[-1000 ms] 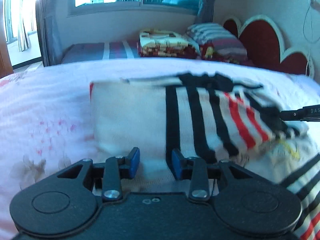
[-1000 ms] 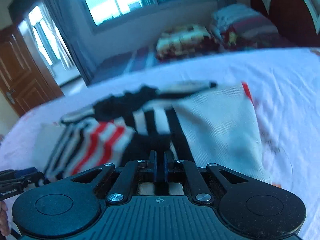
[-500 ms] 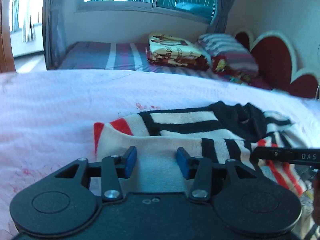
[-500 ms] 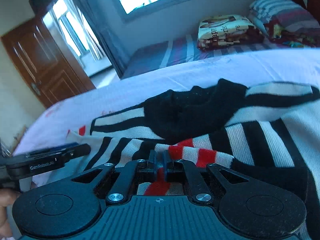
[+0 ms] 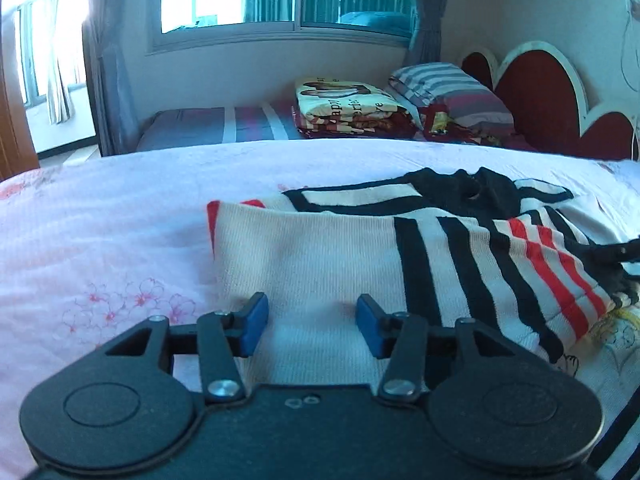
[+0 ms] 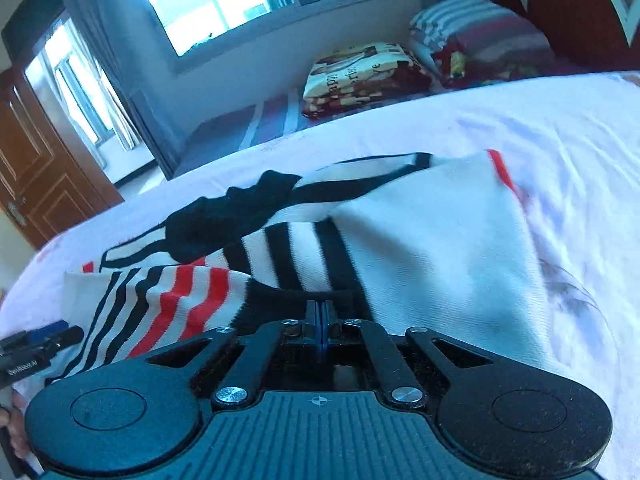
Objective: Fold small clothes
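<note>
A small cream knit sweater (image 5: 320,256) with black and red stripes lies partly folded on the pink floral bed sheet (image 5: 88,240). My left gripper (image 5: 308,320) is open, its blue pads on either side of the sweater's near cream edge, holding nothing. My right gripper (image 6: 320,320) is shut on the sweater's black hem (image 6: 280,300). The sweater (image 6: 420,248) spreads ahead of it, with the striped sleeve to the left. The left gripper (image 6: 36,340) shows at the far left of the right wrist view.
A second bed with a folded patterned blanket (image 5: 344,108) and striped pillow (image 5: 448,92) stands behind, under a window. A red heart-shaped headboard (image 5: 540,96) is at the right. A wooden door (image 6: 36,160) is at the left.
My left gripper has opened wider and dropped close over the sweater's cream edge. My right gripper, still shut on the hem, has carried the fabric across, so the cream panel lies flatter.
</note>
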The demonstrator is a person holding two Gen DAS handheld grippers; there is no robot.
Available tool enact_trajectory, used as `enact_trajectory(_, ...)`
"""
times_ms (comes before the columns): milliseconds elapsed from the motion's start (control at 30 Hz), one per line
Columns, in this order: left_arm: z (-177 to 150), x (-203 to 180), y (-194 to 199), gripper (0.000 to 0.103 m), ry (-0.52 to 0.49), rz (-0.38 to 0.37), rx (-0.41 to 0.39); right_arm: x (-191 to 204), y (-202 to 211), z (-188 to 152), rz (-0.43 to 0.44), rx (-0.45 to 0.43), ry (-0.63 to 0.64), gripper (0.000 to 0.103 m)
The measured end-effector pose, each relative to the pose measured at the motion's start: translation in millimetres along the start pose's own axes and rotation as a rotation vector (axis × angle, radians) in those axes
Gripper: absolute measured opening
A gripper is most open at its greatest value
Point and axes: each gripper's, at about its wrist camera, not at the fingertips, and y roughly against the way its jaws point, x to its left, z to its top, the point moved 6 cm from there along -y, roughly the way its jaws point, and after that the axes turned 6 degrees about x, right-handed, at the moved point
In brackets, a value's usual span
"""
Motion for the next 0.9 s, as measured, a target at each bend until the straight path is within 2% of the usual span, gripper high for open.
enact_trajectory(33, 3, -2, 3, 0.045, 0.001, 0.014, 0.01, 0, 6, 1, -0.022, -0.01, 0.01, 0.001)
enact_trajectory(67, 6, -5, 10, 0.046, 0.001, 0.021, 0.001, 1, 13, 2, -0.037, -0.027, 0.021, 0.001)
enact_trajectory(167, 12, -21, 28, 0.047, -0.003, -0.01, -0.044, 7, 27, -2, 0.011, -0.038, 0.027, 0.002)
enact_trajectory(267, 6, -44, 27, 0.047, -0.038, -0.024, -0.032, 14, 23, -10, 0.011, 0.0, 0.071, 0.002)
enact_trajectory(367, -12, -54, 9, 0.048, -0.042, -0.007, 0.045, 16, 13, -20, -0.039, 0.018, 0.134, 0.002)
enact_trajectory(433, -18, -54, 9, 0.048, -0.049, 0.006, 0.015, 15, 14, -22, -0.03, 0.018, 0.143, 0.002)
enact_trajectory(567, -20, -54, 14, 0.048, -0.041, 0.028, 0.024, 8, 18, -20, 0.01, 0.029, 0.126, 0.002)
enact_trajectory(600, -20, -55, 17, 0.047, -0.041, 0.037, 0.021, 5, 24, -18, 0.018, 0.011, 0.105, 0.007)
enact_trajectory(633, -19, -54, 21, 0.048, -0.035, 0.047, 0.013, 1, 30, -15, 0.037, -0.016, 0.078, 0.034)
enact_trajectory(667, -19, -52, 26, 0.049, -0.02, 0.053, -0.002, -2, 32, -14, 0.054, -0.029, 0.057, 0.053)
enact_trajectory(700, -20, -49, 31, 0.049, 0.0, 0.058, -0.019, -5, 31, -12, 0.07, -0.033, 0.042, 0.065)
enact_trajectory(767, -24, -45, 33, 0.049, 0.037, 0.064, -0.02, -6, 26, -12, 0.114, -0.001, 0.037, 0.062)
enact_trajectory(833, -28, -47, 30, 0.049, 0.037, 0.085, -0.005, -5, 20, -15, 0.136, 0.028, 0.053, 0.039)
enact_trajectory(900, -28, -49, 27, 0.049, 0.035, 0.107, -0.001, -4, 17, -17, 0.109, 0.02, 0.078, 0.033)
